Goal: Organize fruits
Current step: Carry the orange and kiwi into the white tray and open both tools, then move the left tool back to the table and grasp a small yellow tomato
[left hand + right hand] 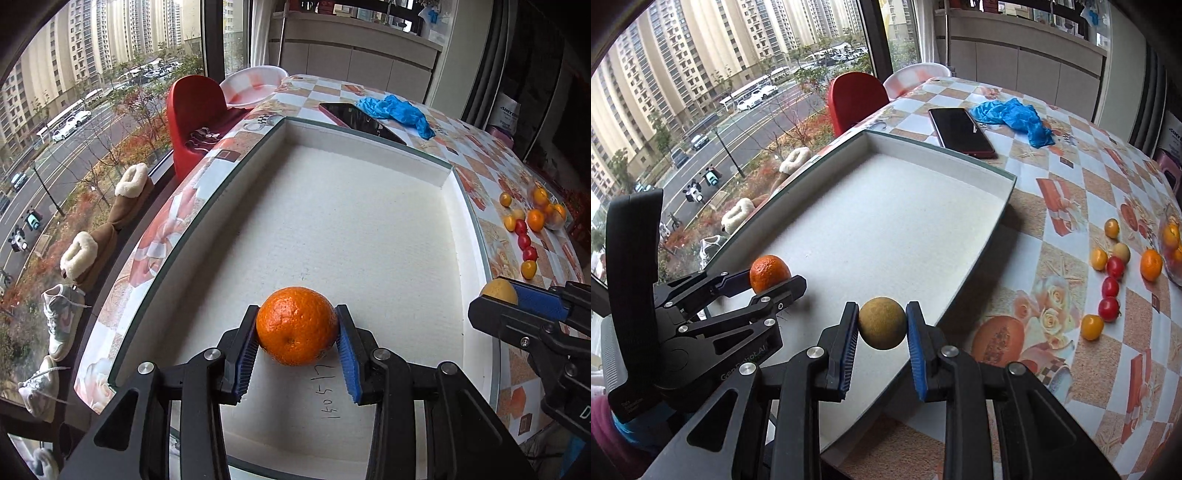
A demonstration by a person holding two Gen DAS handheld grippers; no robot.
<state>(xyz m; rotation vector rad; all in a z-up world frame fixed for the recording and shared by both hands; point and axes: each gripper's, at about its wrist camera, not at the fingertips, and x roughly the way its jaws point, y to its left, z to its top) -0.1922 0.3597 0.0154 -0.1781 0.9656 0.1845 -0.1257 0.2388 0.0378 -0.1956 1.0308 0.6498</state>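
My left gripper point(297, 328) is shut on an orange mandarin point(297, 326), held just above the near end of a shallow white tray point(369, 206). My right gripper point(882, 325) is shut on a small tan round fruit point(882, 323), hanging over the tray's point(886, 221) near right edge. Each gripper shows in the other's view: the right gripper point(517, 295) with its tan fruit point(499, 291) at the right edge, the left gripper point(768, 284) with the mandarin point(769, 272) at the left. Loose fruits lie on the tablecloth at right: red cherry tomatoes point(1110, 288), yellow tomatoes point(1092, 326), a mandarin point(1151, 264).
A dark phone point(960, 131) and crumpled blue gloves point(1015, 116) lie beyond the tray. A clear bag of mandarins point(1172, 243) sits at the far right. The table point(1052, 206) stands against a window, with a red chair point(855, 98) and shoes point(79, 254) along the sill.
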